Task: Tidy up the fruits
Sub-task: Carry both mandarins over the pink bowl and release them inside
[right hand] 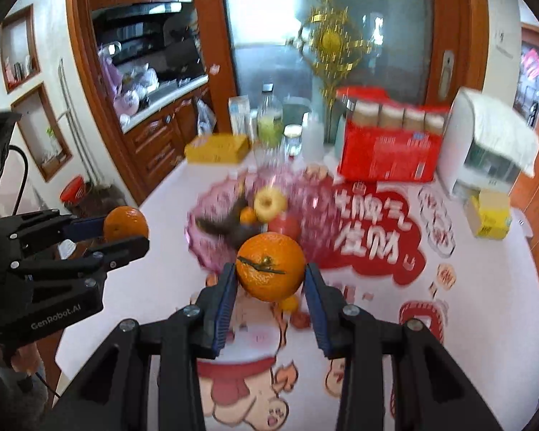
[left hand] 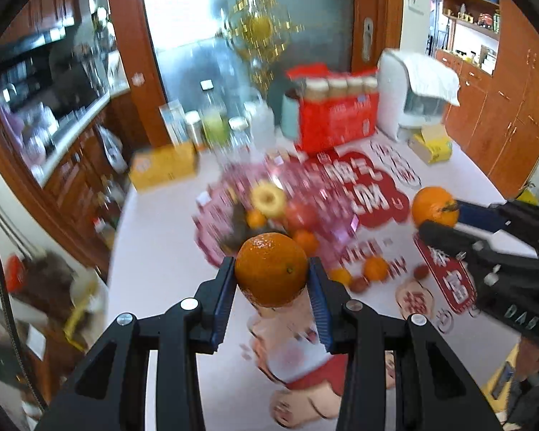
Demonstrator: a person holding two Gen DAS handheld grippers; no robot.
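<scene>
My left gripper (left hand: 272, 276) is shut on an orange (left hand: 271, 269) and holds it above the table, in front of a pink glass fruit bowl (left hand: 215, 240). My right gripper (right hand: 269, 274) is shut on a second orange (right hand: 270, 266), also near the bowl (right hand: 204, 212). The bowl holds a yellow apple (right hand: 269, 203), a red apple (right hand: 284, 226), a small tangerine (right hand: 248, 215) and a dark stem. Each gripper shows in the other's view: the right one (left hand: 445, 221) at the right, the left one (right hand: 133, 231) at the left. Small tangerines (left hand: 375, 268) and red dates (left hand: 359, 283) lie loose on the tablecloth.
A red carton of jars (right hand: 388, 143), a white appliance with a cloth on it (right hand: 485, 147), a yellow box (right hand: 217, 149), bottles and jars (right hand: 269, 125) and a yellow tissue pack (right hand: 490, 215) stand along the table's far side. Wooden cabinets (left hand: 503, 115) stand to the right.
</scene>
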